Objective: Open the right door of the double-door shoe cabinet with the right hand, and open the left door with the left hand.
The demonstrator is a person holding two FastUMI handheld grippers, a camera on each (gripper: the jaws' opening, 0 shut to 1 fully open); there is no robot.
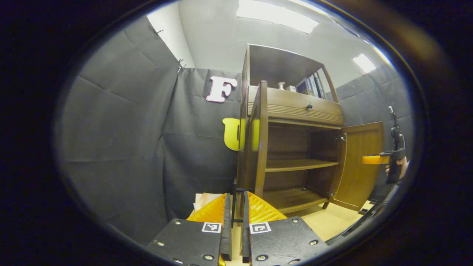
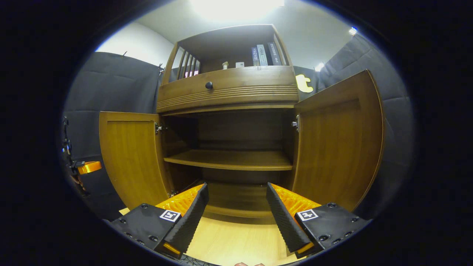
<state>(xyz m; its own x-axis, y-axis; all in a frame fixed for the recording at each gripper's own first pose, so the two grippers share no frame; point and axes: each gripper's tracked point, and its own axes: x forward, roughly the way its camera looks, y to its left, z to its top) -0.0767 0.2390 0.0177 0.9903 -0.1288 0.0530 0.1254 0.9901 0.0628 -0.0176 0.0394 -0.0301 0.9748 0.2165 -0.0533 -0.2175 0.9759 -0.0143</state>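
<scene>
**My two tongs, as they look**

At six o'clock in the left gripper view, my left tongs [image 1: 236, 195] have two wedge-shaped fingers [image 1: 212, 211] with ribbed faces. Each is bolted to a flat plate with round silver screws and a square black-and-white tag. At six o'clock in the right gripper view, my right tongs [image 2: 236, 186] are built the same, and their pads [image 2: 192, 212] are finely grooved. At three o'clock in the left gripper view, those right tongs [image 1: 384, 159] show a slim black upright grip topped by a thin stalk.
</scene>
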